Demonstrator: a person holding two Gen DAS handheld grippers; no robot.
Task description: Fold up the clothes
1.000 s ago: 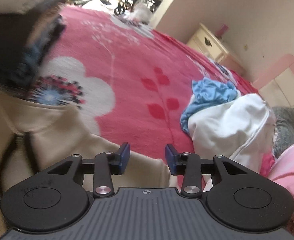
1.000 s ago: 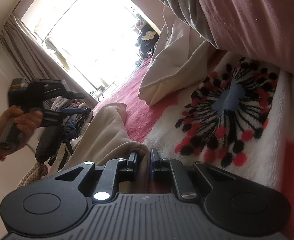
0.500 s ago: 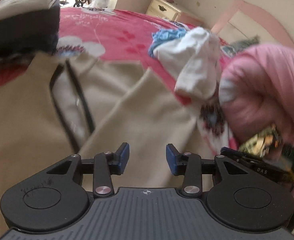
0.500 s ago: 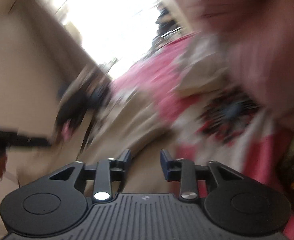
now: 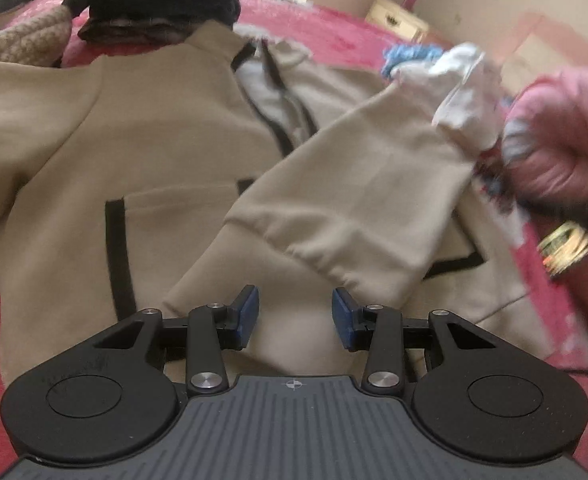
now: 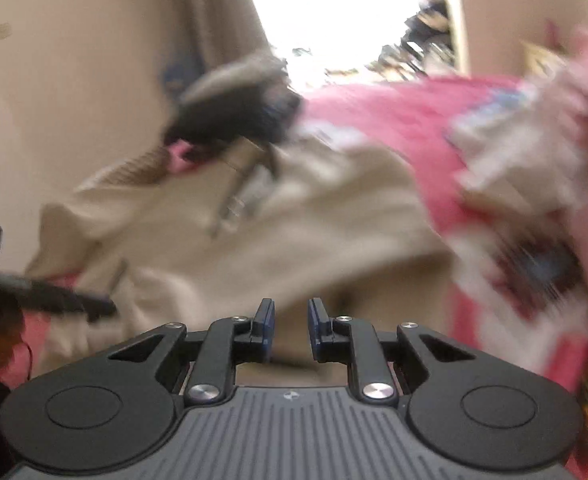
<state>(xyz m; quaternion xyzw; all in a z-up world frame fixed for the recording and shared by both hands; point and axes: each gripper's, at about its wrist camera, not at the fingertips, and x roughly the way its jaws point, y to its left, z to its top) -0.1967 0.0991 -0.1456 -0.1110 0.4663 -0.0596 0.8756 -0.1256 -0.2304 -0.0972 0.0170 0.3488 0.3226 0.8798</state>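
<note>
A beige zip jacket [image 5: 166,128] with black trim lies spread on the pink bed, front up. Its right sleeve [image 5: 358,200] is folded across the body, cuff near the middle. My left gripper [image 5: 295,314] is open and empty, just above the jacket's lower part. My right gripper [image 6: 291,328] is open and empty over the same jacket [image 6: 278,232], seen blurred. The other gripper's black finger [image 6: 54,300] shows at the left of the right wrist view.
A stack of dark folded clothes [image 5: 162,4] sits beyond the collar, with a knitted beige item [image 5: 22,40] beside it. White and blue garments [image 5: 454,68] lie at the right. A pink-sleeved arm [image 5: 562,144] is at the right edge. A cream nightstand [image 5: 398,20] stands by the wall.
The right gripper let go of the beige sleeve, opened and drew back. The left gripper swung from the bed's far side to face down over the jacket.
</note>
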